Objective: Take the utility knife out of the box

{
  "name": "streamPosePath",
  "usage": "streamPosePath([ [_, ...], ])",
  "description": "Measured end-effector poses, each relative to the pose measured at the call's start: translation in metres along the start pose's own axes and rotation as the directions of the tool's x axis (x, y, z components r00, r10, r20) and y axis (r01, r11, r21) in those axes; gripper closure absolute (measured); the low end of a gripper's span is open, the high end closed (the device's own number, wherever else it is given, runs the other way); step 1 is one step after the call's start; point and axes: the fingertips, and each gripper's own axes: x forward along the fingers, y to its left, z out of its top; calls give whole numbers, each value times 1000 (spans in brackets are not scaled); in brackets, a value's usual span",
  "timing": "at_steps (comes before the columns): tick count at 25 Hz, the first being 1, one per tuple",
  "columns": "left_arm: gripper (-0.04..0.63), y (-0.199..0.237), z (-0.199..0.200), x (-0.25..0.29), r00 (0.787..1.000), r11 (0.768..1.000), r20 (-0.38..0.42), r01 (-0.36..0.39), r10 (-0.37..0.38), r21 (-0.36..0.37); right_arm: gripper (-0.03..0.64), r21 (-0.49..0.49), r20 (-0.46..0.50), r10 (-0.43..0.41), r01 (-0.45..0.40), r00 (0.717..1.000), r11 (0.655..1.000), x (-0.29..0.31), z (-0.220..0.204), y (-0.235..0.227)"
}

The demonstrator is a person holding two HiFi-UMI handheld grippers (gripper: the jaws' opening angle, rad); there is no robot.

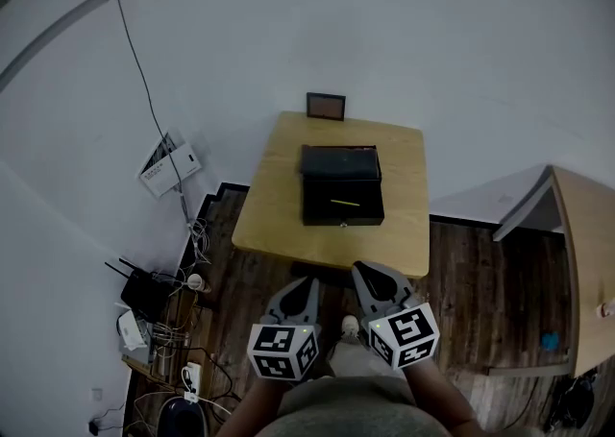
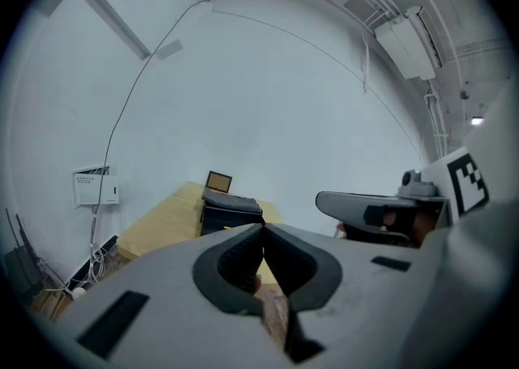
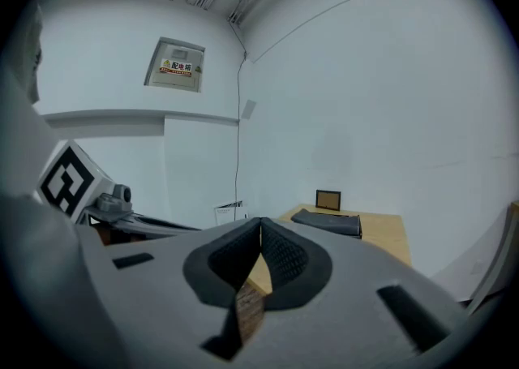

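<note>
- Left gripper and right gripper, jaws pinched together and empty, hang just short of the table's near edge.
- Ahead, the open box holds the yellow utility knife.
- Wooden floor below them.

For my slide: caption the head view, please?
Left gripper and right gripper, both shut, face a wooden table bearing an open black box with a yellow utility knife.
</note>
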Motion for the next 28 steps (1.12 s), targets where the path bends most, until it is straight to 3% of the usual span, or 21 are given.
streamPosePath([
  [13,592,24,48,95,994,993,35,-96,99,-66,616,-59,-19,108,-109,994,992,79,35,-77],
  [28,591,27,59,157,981,979,49,-184,189,-93,616,-96,-53,208,-213,977,972,125,32,-135],
])
